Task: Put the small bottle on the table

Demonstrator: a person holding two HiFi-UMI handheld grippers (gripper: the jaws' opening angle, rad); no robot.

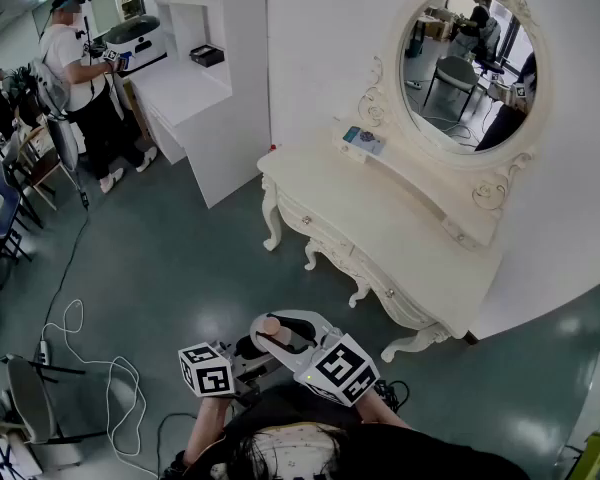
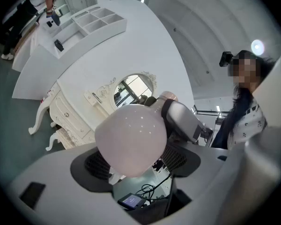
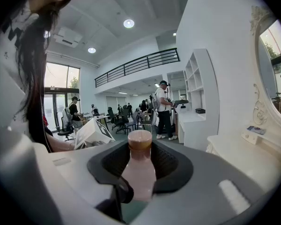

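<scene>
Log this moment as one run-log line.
small bottle: held in air, short of dressing table | right gripper: shut on it | left gripper: wide round its base, grip unclear

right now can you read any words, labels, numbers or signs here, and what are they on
None can be read.
left marker cube and right marker cube: black and white square patterns only, no letters.
small bottle: no label shows.
blue card on the dressing table: print too small.
device screen on the floor: too blurred.
</scene>
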